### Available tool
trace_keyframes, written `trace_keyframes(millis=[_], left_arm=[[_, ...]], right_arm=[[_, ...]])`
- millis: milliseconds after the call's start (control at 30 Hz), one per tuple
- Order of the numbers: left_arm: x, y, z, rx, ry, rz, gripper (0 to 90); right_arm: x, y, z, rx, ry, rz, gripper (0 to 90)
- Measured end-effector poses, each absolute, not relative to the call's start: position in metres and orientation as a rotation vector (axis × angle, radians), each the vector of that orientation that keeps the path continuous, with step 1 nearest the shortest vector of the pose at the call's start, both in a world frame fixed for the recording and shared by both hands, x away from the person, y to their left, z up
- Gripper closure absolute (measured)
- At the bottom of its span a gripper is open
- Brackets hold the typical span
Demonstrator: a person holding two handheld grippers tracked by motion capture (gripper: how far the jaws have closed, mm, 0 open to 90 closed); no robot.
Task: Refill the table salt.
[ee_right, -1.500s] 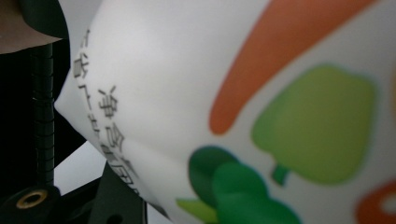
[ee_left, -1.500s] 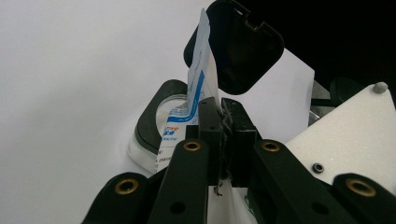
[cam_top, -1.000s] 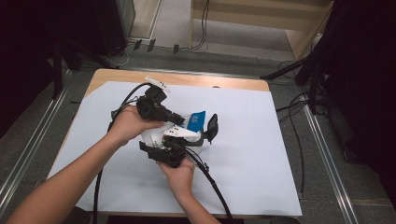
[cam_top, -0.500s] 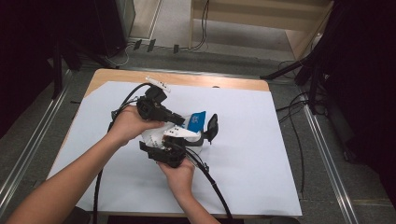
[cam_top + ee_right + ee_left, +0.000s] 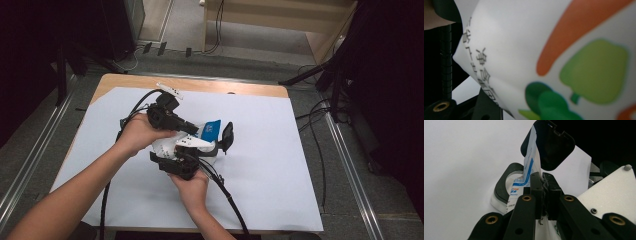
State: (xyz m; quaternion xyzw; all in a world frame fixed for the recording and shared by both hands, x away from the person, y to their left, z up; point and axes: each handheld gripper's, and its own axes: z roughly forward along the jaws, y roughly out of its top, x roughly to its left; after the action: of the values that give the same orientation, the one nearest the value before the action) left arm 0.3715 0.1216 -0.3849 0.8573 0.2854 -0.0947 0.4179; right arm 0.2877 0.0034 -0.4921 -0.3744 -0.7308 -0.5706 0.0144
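Scene: Over a tabletop [image 5: 280,165] covered by a white sheet, a person brings two hand-held grippers together on a soft printed pouch [image 5: 200,141].
Thing: The pouch is white film with a blue-printed flap [image 5: 211,130] and, in the right gripper view, cartoon vegetables in green and orange [image 5: 594,72].
Where it is: It sits near the middle of the tabletop, between the two grippers; whether it touches the sheet cannot be told.
Left gripper: The left gripper [image 5: 545,192] has its jaws pressed together on a thin edge of the pouch, the film crinkled in the nip.
Right gripper: The right gripper [image 5: 216,146] is half-closed around the body of the pouch, which bulges right in front of its camera.
Handling: Judging by the folds, the pouch is light, limp and smooth, likely to slip or stretch rather than break.
Where to hold: The flat sealed edge looks the surest spot for a pinch; the body needs a broad, gentle grip so it does not squirm out.
Risk: Pulling the two grips apart hard could tear the film at the pinched edge.
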Motion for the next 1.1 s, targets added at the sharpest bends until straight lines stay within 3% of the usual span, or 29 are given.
trace_keyframes(millis=[1100], left_arm=[[0.3706,0.1216,-0.3841,2.145,0.718,-0.234,88.2]], right_arm=[[0.287,0.0042,-0.4926,-1.177,-2.263,-1.795,51.7]])
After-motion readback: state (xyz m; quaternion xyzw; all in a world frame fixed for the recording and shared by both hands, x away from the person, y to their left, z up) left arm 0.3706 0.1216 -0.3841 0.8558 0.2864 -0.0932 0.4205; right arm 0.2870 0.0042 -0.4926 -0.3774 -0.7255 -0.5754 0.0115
